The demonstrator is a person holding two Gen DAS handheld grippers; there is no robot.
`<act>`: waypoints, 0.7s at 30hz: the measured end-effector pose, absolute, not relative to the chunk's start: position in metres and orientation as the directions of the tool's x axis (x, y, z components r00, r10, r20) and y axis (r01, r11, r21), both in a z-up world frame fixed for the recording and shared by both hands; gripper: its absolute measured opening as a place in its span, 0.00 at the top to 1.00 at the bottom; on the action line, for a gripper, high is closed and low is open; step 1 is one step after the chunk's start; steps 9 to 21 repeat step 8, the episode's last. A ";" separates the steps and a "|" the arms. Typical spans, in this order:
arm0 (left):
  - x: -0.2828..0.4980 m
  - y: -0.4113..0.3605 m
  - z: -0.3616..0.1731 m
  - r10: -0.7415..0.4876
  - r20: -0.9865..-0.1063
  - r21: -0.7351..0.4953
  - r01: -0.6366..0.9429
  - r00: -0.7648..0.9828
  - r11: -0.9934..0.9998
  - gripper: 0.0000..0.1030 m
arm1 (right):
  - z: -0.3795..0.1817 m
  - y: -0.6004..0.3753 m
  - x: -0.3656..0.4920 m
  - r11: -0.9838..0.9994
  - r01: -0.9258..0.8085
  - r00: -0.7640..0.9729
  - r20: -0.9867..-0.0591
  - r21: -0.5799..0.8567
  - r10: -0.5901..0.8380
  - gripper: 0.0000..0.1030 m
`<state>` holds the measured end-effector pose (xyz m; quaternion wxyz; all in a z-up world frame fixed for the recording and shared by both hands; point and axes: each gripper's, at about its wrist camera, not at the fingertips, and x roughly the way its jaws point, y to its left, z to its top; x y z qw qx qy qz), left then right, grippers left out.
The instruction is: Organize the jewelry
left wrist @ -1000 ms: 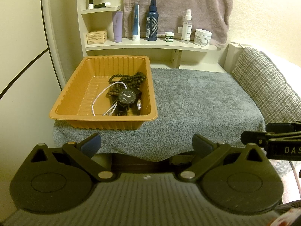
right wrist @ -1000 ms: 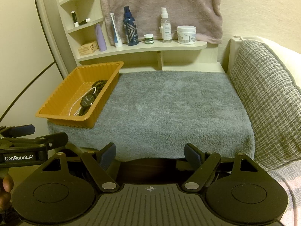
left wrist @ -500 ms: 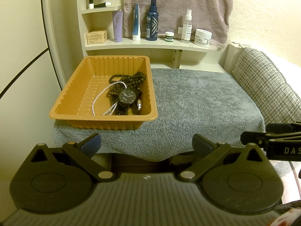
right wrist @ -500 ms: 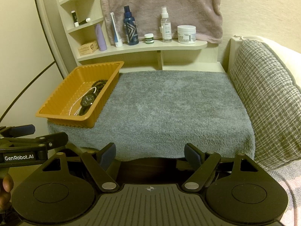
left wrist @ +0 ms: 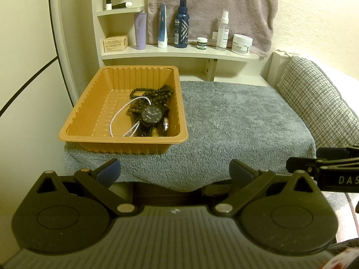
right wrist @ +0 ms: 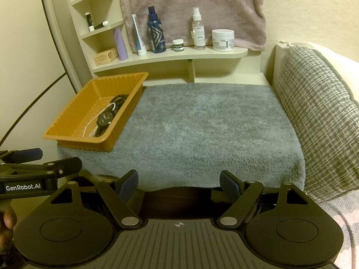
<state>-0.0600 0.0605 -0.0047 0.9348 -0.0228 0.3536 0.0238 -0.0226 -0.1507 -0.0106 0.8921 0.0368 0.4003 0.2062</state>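
Observation:
An orange plastic tray [left wrist: 89, 121] sits on the left part of a grey towel [left wrist: 235, 121]. In it lie a black watch [left wrist: 151, 115], a dark bead necklace [left wrist: 154, 94] and a white pearl string [left wrist: 122, 112], bunched at its right side. The tray [right wrist: 67, 123] and watch [right wrist: 105, 118] also show in the right wrist view. My left gripper [left wrist: 174, 172] is open and empty, held back from the towel's front edge. My right gripper [right wrist: 179, 182] is open and empty, also in front of the towel.
A shelf [left wrist: 179, 53] behind the towel holds bottles, tubes, jars and a small box. A pink towel [right wrist: 190, 6] hangs on the wall. A checked cushion [right wrist: 318, 116] borders the right side. A curved frame [left wrist: 60, 44] stands at the left.

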 end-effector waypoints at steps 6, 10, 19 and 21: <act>-0.063 0.061 -0.004 0.022 -0.647 -0.032 -0.056 0.762 0.998 0.01 | -0.011 -0.149 -0.024 0.912 -0.337 0.594 -0.699 0.233 0.398 0.23; -0.064 0.061 -0.005 0.023 -0.647 -0.032 -0.058 0.762 0.998 0.01 | -0.011 -0.148 -0.025 0.912 -0.336 0.594 -0.699 0.234 0.398 0.23; -0.064 0.061 -0.005 0.023 -0.647 -0.032 -0.058 0.762 0.998 0.01 | -0.011 -0.148 -0.025 0.912 -0.336 0.594 -0.699 0.234 0.398 0.23; -0.064 0.061 -0.005 0.023 -0.647 -0.032 -0.058 0.762 0.998 0.01 | -0.011 -0.148 -0.025 0.912 -0.336 0.594 -0.699 0.234 0.398 0.23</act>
